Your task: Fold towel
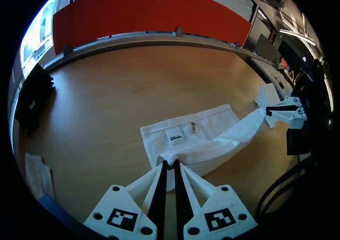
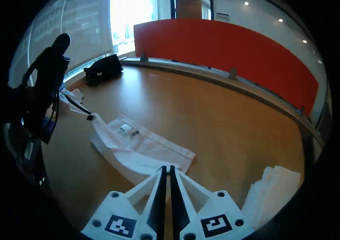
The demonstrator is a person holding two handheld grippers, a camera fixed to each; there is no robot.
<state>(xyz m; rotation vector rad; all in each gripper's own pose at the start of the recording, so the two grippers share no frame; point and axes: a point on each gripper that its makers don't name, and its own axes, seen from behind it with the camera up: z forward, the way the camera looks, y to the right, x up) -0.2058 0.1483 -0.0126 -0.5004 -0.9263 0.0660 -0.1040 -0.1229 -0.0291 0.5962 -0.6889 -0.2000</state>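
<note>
Wooden table bears towel, black bag, stacked cloths.

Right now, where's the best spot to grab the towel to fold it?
By the two corners of one long edge, coming in from that side. The white towel lies spread flat; the left gripper and right gripper each pinch one corner, lifting that edge.

In the left gripper view the desk lies bare from 10 to 1 o'clock, open up to the red partition at 12. A black bag blocks 9 o'clock, a folded white cloth 8, the right gripper 3. In the right gripper view a cloth stack sits at 4 o'clock.
</note>
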